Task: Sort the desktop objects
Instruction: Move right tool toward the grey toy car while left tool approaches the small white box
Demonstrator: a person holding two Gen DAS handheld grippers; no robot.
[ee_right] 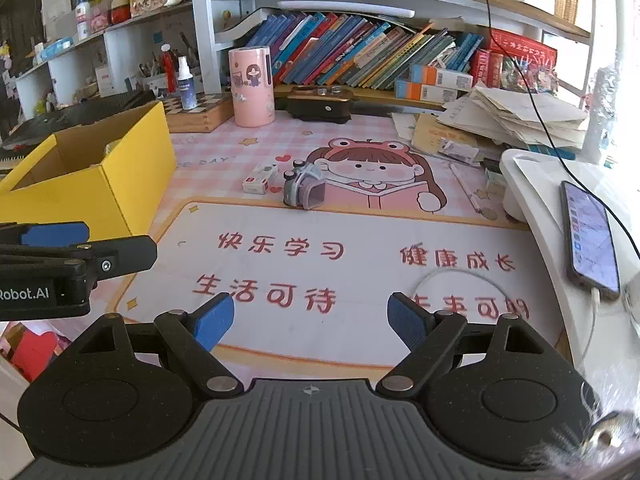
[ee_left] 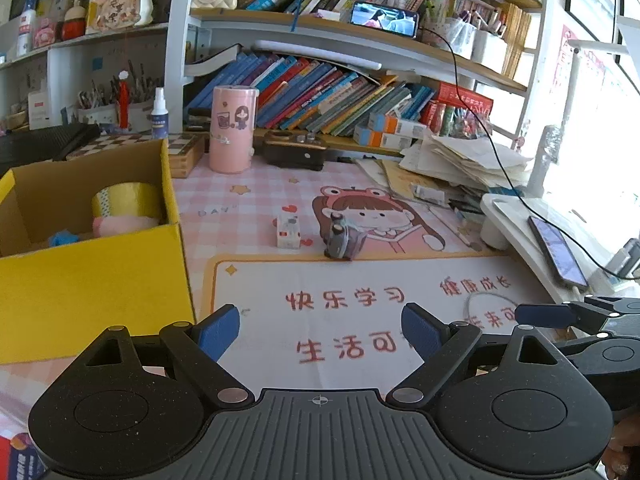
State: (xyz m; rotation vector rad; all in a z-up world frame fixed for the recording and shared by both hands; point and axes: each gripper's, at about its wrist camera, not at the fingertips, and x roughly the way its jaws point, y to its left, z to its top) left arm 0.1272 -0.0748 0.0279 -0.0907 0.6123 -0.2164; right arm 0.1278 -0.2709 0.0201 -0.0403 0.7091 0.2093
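A small grey toy (ee_left: 339, 240) (ee_right: 303, 189) and a white eraser-like block (ee_left: 288, 230) (ee_right: 260, 178) lie side by side on the pink cartoon desk mat (ee_left: 360, 320) (ee_right: 360, 240). An open yellow cardboard box (ee_left: 88, 280) (ee_right: 132, 176) stands at the left, holding a roll of yellow tape (ee_left: 128, 204), a pink fluffy item (ee_left: 124, 225) and something blue. My left gripper (ee_left: 320, 330) hovers open over the mat's near part, with nothing between its blue pads. My right gripper (ee_right: 310, 318) is also open and empty, beside the left one.
A pink cylinder (ee_left: 233, 128) (ee_right: 252, 86), a dark wooden case (ee_left: 294, 152) and a chessboard box (ee_right: 200, 110) stand at the back under bookshelves. Stacked papers (ee_right: 512, 116) lie at the right. A white stand (ee_right: 560, 208) carries a phone (ee_right: 592, 236) on a cable.
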